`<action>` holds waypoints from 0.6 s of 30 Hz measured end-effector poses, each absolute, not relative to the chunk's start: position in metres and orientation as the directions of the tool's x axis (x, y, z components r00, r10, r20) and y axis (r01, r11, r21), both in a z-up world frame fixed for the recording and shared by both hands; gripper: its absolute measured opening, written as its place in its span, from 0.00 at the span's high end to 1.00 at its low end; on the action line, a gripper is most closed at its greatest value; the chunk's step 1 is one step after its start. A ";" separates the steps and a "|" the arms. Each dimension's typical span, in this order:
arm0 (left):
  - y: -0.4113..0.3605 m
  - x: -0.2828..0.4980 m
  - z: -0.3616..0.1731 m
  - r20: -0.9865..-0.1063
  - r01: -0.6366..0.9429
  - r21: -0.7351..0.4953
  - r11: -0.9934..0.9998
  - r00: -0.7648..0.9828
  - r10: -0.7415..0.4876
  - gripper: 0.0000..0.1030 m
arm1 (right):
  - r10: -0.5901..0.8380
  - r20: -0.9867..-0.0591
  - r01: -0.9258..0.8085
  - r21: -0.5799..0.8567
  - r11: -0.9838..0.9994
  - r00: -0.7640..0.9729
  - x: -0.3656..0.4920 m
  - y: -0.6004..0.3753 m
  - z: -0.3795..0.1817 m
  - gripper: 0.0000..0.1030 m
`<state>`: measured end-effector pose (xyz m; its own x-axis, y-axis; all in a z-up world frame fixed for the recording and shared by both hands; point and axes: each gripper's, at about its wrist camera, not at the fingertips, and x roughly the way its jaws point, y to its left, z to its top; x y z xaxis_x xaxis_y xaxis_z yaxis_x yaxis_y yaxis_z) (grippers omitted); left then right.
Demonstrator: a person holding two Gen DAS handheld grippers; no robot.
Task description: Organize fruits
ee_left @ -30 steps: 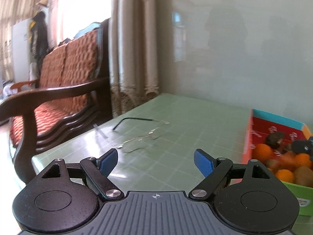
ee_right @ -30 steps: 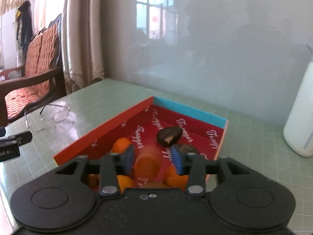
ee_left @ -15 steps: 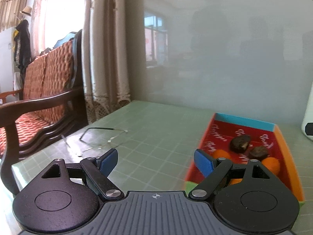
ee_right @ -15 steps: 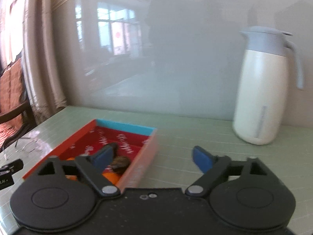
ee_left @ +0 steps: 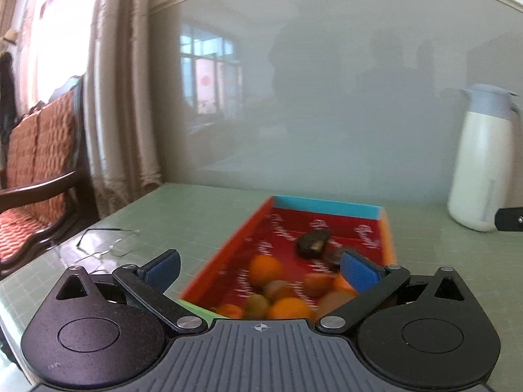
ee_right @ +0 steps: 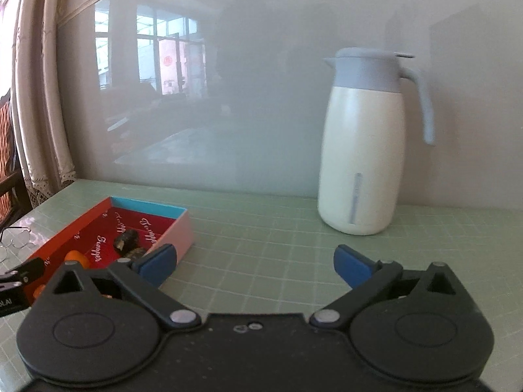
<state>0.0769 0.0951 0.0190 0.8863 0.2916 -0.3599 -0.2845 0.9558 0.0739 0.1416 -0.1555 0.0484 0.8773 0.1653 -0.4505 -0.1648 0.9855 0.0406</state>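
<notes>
Left wrist view: the left hand-held gripper (ee_left: 260, 266) is spread wide with nothing between its blue pads (ee_left: 161, 266). Straight ahead of it, partly framed by the fingers, a red fruit box (ee_left: 327, 210) with a blue far wall sits on the green gridded worktop (ee_left: 202, 209). At the near end of the box lie several oranges (ee_left: 264, 266) mixed with brown-green kiwis (ee_left: 258, 303), blurred by motion; farther in rests a dark fruit (ee_left: 310, 243) with a pale cut patch. Ahead to the left a pair of wire eyeglasses (ee_left: 109, 240) lies on the worktop. Far ahead to the right stands a white thermos jug (ee_left: 479, 160) with a grey lid.

Right wrist view: the right hand-held gripper (ee_right: 255, 261) also stands wide apart and holds nothing, hovering over bare worktop (ee_right: 261, 228). The fruit box (ee_right: 173, 227) lies ahead to its left, its near corner just behind the left pad (ee_right: 158, 261); dark fruits (ee_right: 126, 238) and an orange (ee_right: 75, 256) show inside. The thermos jug (ee_right: 362, 150) stands ahead to the right, well apart from the box. The eyeglasses (ee_right: 14, 238) peek in at the far left edge.
</notes>
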 end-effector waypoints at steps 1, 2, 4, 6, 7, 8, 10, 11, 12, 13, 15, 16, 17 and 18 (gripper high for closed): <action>0.090 0.074 0.019 -0.358 -0.274 0.079 0.958 0.889 0.284 0.00 | 0.163 -0.450 -0.164 0.039 0.986 0.878 0.137 -0.160 0.049 0.00; 0.084 0.070 0.020 -0.354 -0.264 0.084 0.961 0.893 0.276 0.00 | 0.161 -0.449 -0.161 0.039 0.986 0.879 0.133 -0.164 0.050 0.00; 0.076 0.061 0.022 -0.353 -0.246 0.088 0.965 0.898 0.261 0.00 | 0.159 -0.446 -0.155 0.045 0.987 0.881 0.122 -0.174 0.051 0.00; 0.070 0.049 0.026 -0.347 -0.243 0.076 0.967 0.903 0.254 0.00 | 0.149 -0.443 -0.142 0.049 0.989 0.884 0.106 -0.183 0.052 0.00; 0.066 0.041 0.029 -0.341 -0.236 0.071 0.969 0.907 0.246 0.00 | 0.143 -0.442 -0.134 0.052 0.990 0.885 0.098 -0.186 0.052 0.00; 0.063 0.031 0.032 -0.331 -0.230 0.073 0.971 0.912 0.241 0.00 | 0.142 -0.442 -0.131 0.056 0.990 0.886 0.088 -0.190 0.051 0.00; 0.058 0.013 0.037 -0.324 -0.226 0.071 0.971 0.916 0.237 0.00 | 0.137 -0.441 -0.127 0.053 0.991 0.887 0.068 -0.195 0.049 0.00; 0.056 0.003 0.039 -0.323 -0.222 0.063 0.973 0.918 0.230 0.00 | 0.132 -0.440 -0.125 0.043 0.991 0.888 0.057 -0.197 0.047 0.00; 0.055 -0.008 0.040 -0.319 -0.219 0.054 0.974 0.921 0.225 0.00 | 0.125 -0.441 -0.124 0.030 0.992 0.889 0.046 -0.199 0.045 0.00; 0.055 -0.017 0.041 -0.318 -0.221 0.046 0.974 0.921 0.224 0.00 | 0.116 -0.437 -0.122 0.016 0.992 0.892 0.033 -0.200 0.042 0.00; 0.057 -0.034 0.043 -0.317 -0.211 0.023 0.977 0.926 0.207 0.00 | 0.103 -0.434 -0.117 -0.005 0.993 0.895 0.012 -0.203 0.036 0.00; 0.058 -0.037 0.043 -0.323 -0.207 0.027 0.978 0.924 0.205 0.00 | 0.099 -0.439 -0.115 -0.009 0.993 0.893 0.003 -0.204 0.033 0.00; 0.057 -0.042 0.041 -0.330 -0.201 0.044 0.979 0.922 0.204 0.00 | 0.098 -0.450 -0.116 -0.012 0.993 0.888 -0.003 -0.205 0.030 0.00; 0.057 -0.045 0.039 -0.335 -0.196 0.060 0.979 0.920 0.205 0.00 | 0.098 -0.459 -0.117 -0.013 0.993 0.883 -0.007 -0.204 0.029 0.00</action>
